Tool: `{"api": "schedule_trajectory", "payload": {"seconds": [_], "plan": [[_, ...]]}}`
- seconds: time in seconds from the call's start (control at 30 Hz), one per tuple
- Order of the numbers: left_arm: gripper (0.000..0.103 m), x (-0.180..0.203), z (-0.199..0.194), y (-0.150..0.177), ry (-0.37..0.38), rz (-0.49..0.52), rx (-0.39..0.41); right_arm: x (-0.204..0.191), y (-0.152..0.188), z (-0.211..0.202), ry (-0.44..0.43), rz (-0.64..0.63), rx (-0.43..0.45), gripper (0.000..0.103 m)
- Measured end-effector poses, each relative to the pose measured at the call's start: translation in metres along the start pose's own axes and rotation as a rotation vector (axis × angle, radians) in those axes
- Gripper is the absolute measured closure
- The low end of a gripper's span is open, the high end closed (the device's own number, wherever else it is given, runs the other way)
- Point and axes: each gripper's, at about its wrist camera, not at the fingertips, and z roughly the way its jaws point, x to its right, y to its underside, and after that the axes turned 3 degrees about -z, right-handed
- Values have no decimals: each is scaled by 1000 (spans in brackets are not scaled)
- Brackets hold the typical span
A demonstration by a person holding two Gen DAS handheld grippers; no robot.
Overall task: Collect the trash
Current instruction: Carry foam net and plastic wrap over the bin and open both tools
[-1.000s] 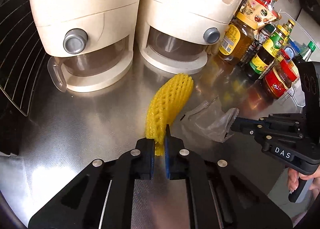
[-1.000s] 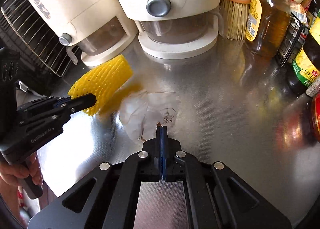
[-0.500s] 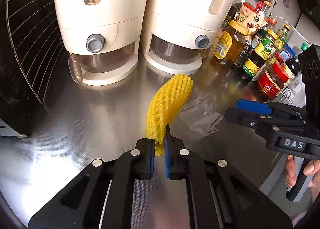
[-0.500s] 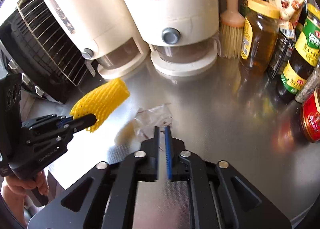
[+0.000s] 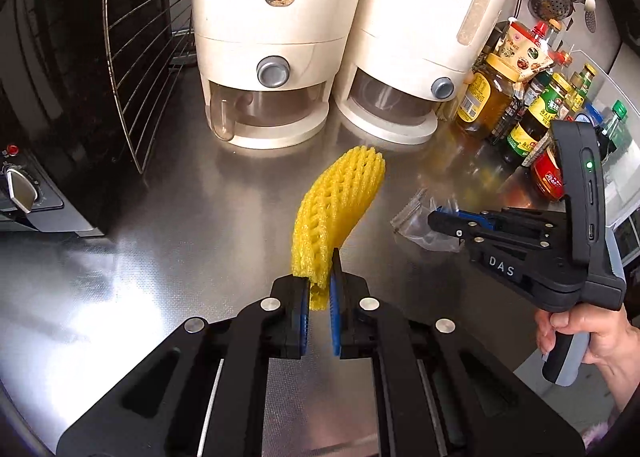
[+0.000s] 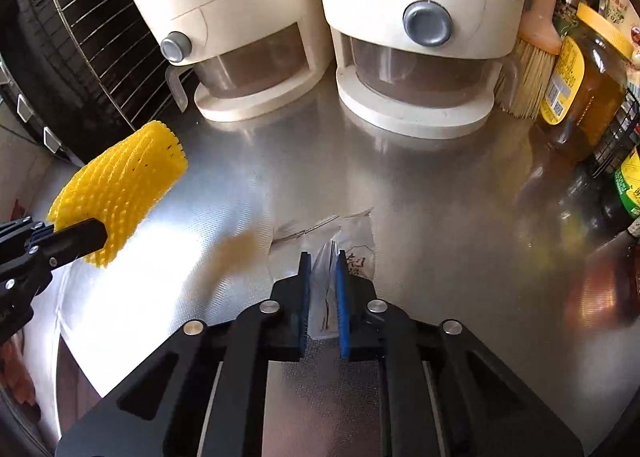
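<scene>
The left gripper [image 5: 319, 311] has its jaws clamped on the lower end of the yellow foam net [image 5: 336, 213], which rises ahead of them, off the bench [image 5: 160, 241]. The right gripper [image 6: 323, 293] has its jaws slightly parted around a clear plastic bag [image 6: 326, 269]; whether they pinch it is unclear.

Dispensers [image 5: 328, 57] behind — bottles [image 5: 532, 125] right
</scene>
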Motion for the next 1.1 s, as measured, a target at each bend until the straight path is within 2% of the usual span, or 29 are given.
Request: {"api": "schedule_trajectory", "payload": {"seconds": [0.1,0.3,0.5,0.7,0.87,1.1], "plan": [[96,5,-12,7,1,7,8,1,7,-14,-20,6,18,97],[95,32,-37,27,5,34,29,-2,28,-49,-8,-18,24,97],[95,58,-61,62,21,33,26,-3,61,-89,29,-17,43,97],[95,84,-86,103,59,40,11,3,97,-125,8,26,55,97],[95,100,-96,145,90,38,-31,6,140,-152,-61,83,31,97],[95,103,-82,205,101,21,-148,4,204,-158,-77,101,-57,96]]}}
